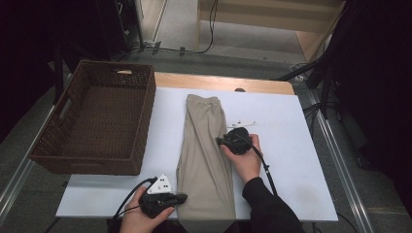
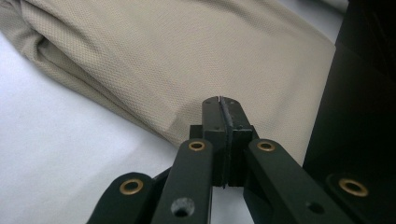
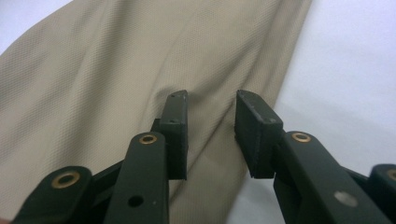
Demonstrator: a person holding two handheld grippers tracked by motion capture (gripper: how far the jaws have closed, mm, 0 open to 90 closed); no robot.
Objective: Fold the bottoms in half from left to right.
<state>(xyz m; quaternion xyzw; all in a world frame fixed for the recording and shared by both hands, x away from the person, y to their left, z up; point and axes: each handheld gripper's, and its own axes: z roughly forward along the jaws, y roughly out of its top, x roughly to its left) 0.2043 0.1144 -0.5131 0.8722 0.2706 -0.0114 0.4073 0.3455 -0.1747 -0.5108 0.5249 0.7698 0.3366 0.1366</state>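
**Folded cloth lies lengthwise between two grippers**

All places are given from the cloth (image 1: 204,150), a beige folded garment that runs as a long strip from the near table edge toward the far one, on the white table (image 1: 286,121).

Well to its left stands an empty wicker basket (image 1: 97,116), partly overhanging the table's left side.

At the cloth's near left corner sits the left gripper (image 1: 180,197). Its jaws are pressed together at the cloth's edge; whether a thin fold is pinched between the pads is hard to tell from the left gripper view (image 2: 223,116).

At the cloth's right edge, about halfway along its length, is the right gripper (image 1: 219,141). It points left, across the strip's long axis, its jaws parted with the cloth's edge lying under and between them (image 3: 210,126), the pads not pressing.

The right gripper is the nearer to the strip's middle, so a grasp there would likely fall to it.
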